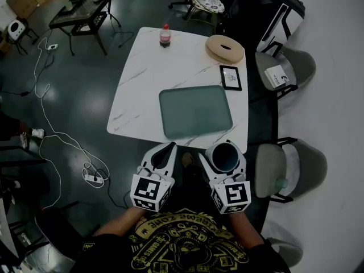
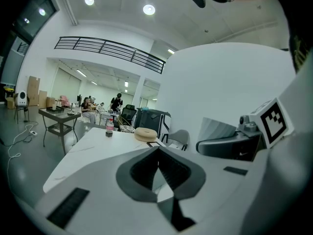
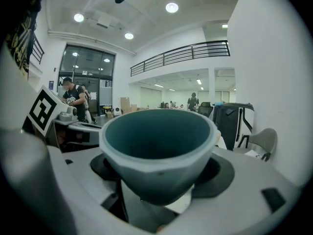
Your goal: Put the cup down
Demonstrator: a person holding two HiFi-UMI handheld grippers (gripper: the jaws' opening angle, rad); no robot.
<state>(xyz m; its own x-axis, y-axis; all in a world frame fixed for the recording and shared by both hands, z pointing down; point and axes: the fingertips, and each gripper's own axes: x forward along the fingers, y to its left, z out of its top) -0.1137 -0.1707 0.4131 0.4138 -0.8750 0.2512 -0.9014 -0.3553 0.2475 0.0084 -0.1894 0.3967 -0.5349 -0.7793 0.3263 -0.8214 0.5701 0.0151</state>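
Observation:
My right gripper [image 1: 223, 152] is shut on a cup [image 1: 226, 156] with a teal inside and a pale grey outside, held upright just short of the near edge of the white marble table [image 1: 142, 78]. In the right gripper view the cup [image 3: 159, 151] fills the middle, seated between the jaws. A teal tray [image 1: 196, 111] lies empty on the table ahead of both grippers. Beside the right one, my left gripper [image 1: 166, 151] is also short of the table's near edge, its jaws meeting at the tips [image 2: 158, 153] with nothing between them.
At the table's far end stand a small bottle [image 1: 165, 36], a tan ring-shaped object [image 1: 224, 48] and a black-framed card [image 1: 230, 77]. Grey chairs [image 1: 290, 166] stand along the right side. Cables [image 1: 57, 135] trail over the dark floor at left, and a black side table [image 1: 85, 10] stands beyond.

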